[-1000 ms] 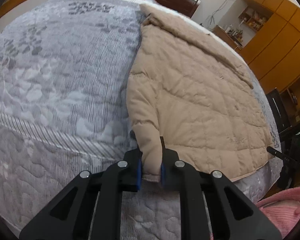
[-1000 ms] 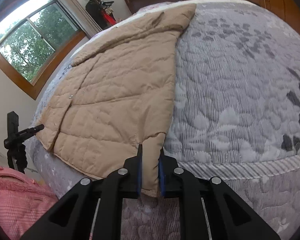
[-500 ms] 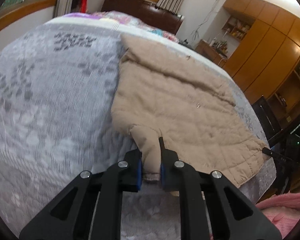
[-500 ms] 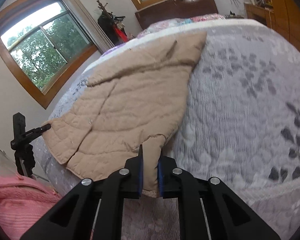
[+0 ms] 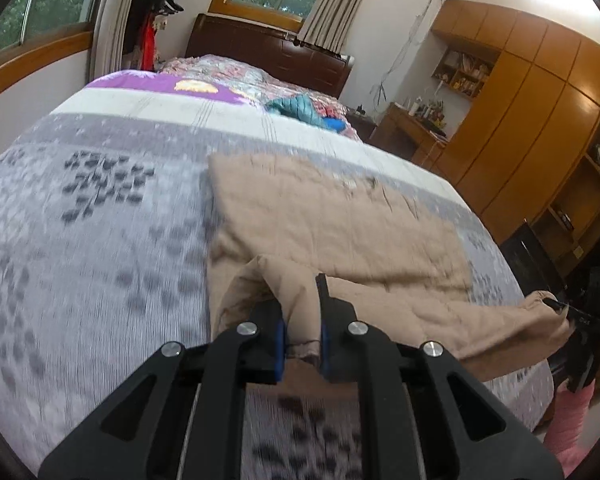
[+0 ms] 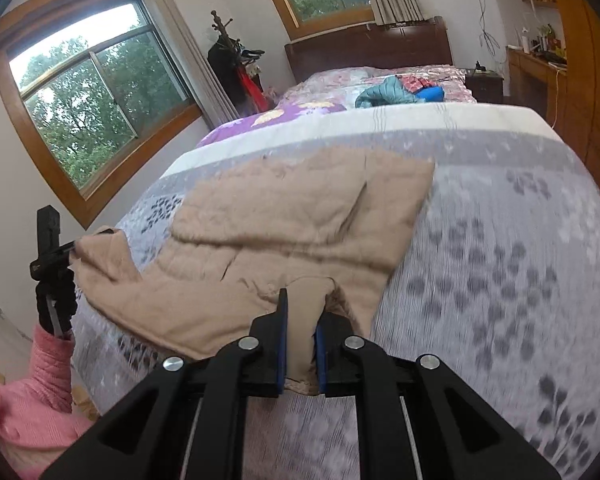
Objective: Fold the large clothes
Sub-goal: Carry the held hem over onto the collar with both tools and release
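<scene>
Writing: none legible.
Left gripper [image 5: 302, 334]: clamped on the tan quilted coat [image 5: 340, 232] hem, raised above the grey bedspread [image 5: 80, 240].
Right gripper [image 6: 300, 344]: clamped on the hem's other corner.

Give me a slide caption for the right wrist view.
Right tongs grip the tan coat's hem, lifting it over the grey bed.

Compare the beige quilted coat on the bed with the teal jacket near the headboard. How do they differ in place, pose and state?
The beige quilted coat lies on the grey bedspread near the foot of the bed; the teal jacket lies far back by the headboard. The coat is spread out, its near edge lifted; the jacket is crumpled in a heap. The left gripper and right gripper both hold the coat; nothing holds the jacket. Both look quilted.
</scene>
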A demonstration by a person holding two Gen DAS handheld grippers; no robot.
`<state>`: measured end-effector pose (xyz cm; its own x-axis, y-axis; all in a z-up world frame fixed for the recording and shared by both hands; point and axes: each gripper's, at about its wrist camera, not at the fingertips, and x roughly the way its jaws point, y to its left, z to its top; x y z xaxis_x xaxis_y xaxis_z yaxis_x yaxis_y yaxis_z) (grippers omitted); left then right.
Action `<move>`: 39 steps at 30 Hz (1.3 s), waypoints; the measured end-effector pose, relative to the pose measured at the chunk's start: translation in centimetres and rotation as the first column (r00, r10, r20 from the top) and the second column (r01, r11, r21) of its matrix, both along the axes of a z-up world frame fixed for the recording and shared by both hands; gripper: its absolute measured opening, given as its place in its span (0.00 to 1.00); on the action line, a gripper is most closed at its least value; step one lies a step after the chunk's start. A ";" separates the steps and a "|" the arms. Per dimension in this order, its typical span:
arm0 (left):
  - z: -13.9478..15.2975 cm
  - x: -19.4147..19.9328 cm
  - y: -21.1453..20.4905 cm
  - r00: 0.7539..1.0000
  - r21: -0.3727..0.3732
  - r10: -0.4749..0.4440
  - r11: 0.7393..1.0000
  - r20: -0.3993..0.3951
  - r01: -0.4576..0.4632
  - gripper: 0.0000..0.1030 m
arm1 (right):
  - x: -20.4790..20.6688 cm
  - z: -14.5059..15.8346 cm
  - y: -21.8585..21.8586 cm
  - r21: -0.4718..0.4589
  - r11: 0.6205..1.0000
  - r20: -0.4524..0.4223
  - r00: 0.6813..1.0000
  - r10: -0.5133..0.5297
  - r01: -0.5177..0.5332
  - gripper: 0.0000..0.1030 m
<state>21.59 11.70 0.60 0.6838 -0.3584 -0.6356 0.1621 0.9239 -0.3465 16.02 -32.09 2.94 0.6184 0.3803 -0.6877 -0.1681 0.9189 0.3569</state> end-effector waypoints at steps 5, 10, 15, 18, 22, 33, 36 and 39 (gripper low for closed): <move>1.2 6.0 -0.8 0.999 0.019 0.028 0.999 0.044 -0.029 0.11 | 4.8 1.3 -0.8 0.011 1.000 -0.017 1.000 -0.015 0.015 0.10; 0.6 11.9 -1.2 0.998 0.005 0.056 0.998 0.015 -0.056 0.11 | 10.2 1.1 -1.9 0.025 0.999 -0.068 0.997 -0.045 0.047 0.10; -1.2 17.0 -1.4 0.993 0.026 0.114 0.993 -0.033 -0.113 0.11 | 16.0 -0.7 -3.2 0.023 0.995 -0.145 0.985 -0.092 0.096 0.10; -2.8 19.7 -1.4 0.988 0.033 0.133 0.991 -0.076 -0.131 0.11 | 19.0 -2.4 -3.9 0.039 0.992 -0.200 0.974 -0.106 0.116 0.10; -5.1 23.1 -1.6 0.979 0.042 0.148 0.989 -0.142 -0.144 0.11 | 22.3 -4.7 -4.4 0.032 0.989 -0.256 0.958 -0.130 0.143 0.10; -8.8 27.7 -1.6 0.954 0.051 0.171 0.985 -0.247 -0.164 0.15 | 26.8 -8.9 -6.0 0.065 0.977 -0.351 0.921 -0.167 0.202 0.11; -8.9 28.1 -1.1 0.950 0.023 0.163 0.986 -0.268 -0.162 0.17 | 26.8 -9.0 -6.5 0.103 0.972 -0.356 0.920 -0.162 0.211 0.14; -8.6 28.1 0.0 0.946 -0.062 0.133 0.986 -0.296 -0.158 0.22 | 26.3 -8.8 -7.4 0.175 0.960 -0.365 0.920 -0.143 0.218 0.21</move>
